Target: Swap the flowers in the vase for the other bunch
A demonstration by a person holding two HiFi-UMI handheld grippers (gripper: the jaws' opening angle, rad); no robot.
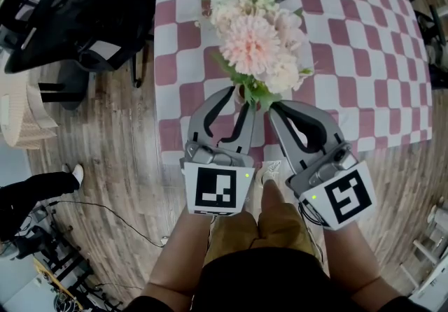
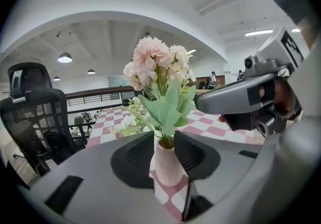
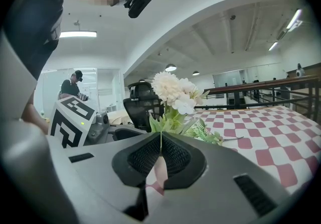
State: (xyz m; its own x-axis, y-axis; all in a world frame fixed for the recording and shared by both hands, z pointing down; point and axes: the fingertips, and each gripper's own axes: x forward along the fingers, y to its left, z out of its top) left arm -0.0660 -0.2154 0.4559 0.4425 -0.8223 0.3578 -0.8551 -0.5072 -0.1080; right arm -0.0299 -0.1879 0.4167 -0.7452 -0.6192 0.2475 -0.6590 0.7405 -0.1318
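Observation:
A small pink vase (image 2: 168, 165) stands near the front edge of the checked table (image 1: 350, 45). It holds a bunch of pale pink flowers (image 1: 255, 45) with green leaves. My left gripper (image 1: 238, 94) is shut on the vase, one pad against each side. Just to its right, my right gripper (image 1: 269, 104) is shut on the thin green stems (image 3: 160, 140) right above the vase mouth. The other bunch (image 1: 234, 3), white flowers with greenery, lies flat on the cloth behind the vase. From the head view the blooms hide most of the vase.
A black office chair (image 1: 77, 10) stands off the table's left side on the wooden floor. A pale woven object (image 1: 28, 115) sits at the far left. Another person's shoe (image 1: 73, 174) and cables lie on the floor at lower left.

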